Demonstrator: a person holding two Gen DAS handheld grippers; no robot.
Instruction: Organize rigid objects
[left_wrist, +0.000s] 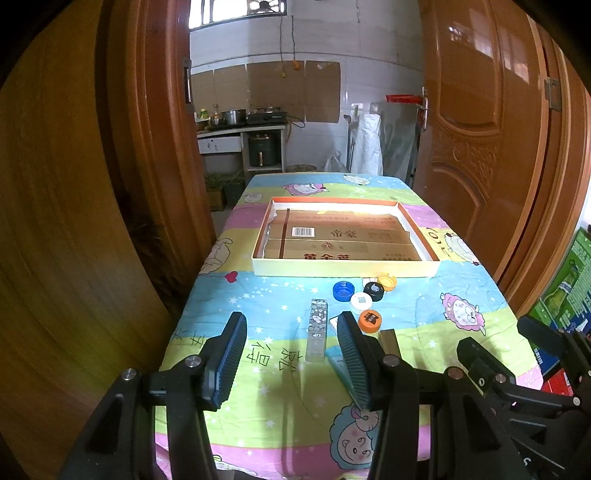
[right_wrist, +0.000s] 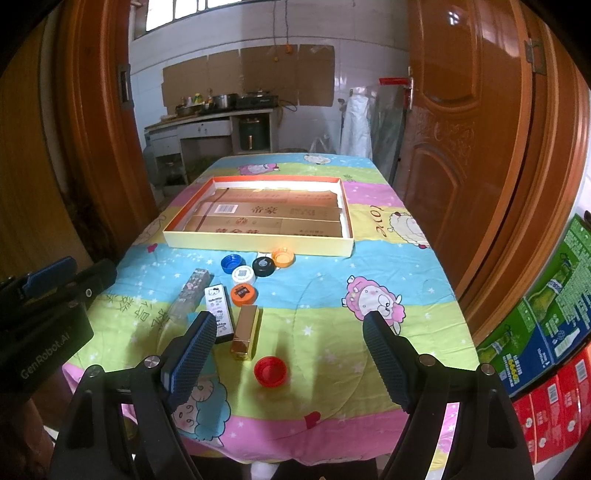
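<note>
Bottle caps (right_wrist: 244, 275): six, one red (right_wrist: 270, 371)
Small boxes (right_wrist: 220, 312): three
Tray (right_wrist: 258, 247): one
Left gripper (left_wrist: 291, 326) fingers: open, empty
Right gripper (right_wrist: 290, 326) fingers: open, empty

Right half of worktop (right_wrist: 388, 266) open, free approach. Left-centre crowded: bottle caps (right_wrist: 255, 271) cluster just before shallow box (right_wrist: 258, 245), three slim boxes (right_wrist: 221, 310) beside them; red cap (right_wrist: 270, 371) sits apart, nearer edge.
</note>
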